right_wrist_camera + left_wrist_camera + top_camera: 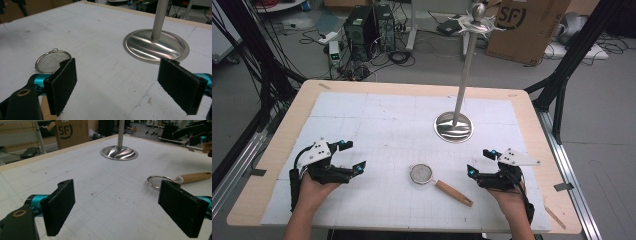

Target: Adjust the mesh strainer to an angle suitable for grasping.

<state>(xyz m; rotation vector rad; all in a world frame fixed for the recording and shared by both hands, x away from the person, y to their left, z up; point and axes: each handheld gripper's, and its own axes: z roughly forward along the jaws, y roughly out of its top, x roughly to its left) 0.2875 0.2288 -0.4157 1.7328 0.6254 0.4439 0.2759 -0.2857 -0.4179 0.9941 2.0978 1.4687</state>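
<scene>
A small mesh strainer (421, 173) with a wooden handle (454, 193) lies on the white gridded mat near the front, between my two grippers. A tall metal stand (453, 126) with a round shiny base rises behind it. My left gripper (353, 156) hovers left of the strainer, open and holding nothing. My right gripper (480, 162) hovers right of the handle, also open and holding nothing. The left gripper view has the strainer's rim (157, 180) just past the right jaw. The right gripper view has the strainer (51, 60) behind the left jaw and the stand's base (155, 45) ahead.
The wooden table (272, 150) carries a white gridded mat (377, 130). Beyond its far edge are computer towers (369, 27), cables and a cardboard box (527, 25) on the floor. Black frame posts (562, 75) stand at both sides.
</scene>
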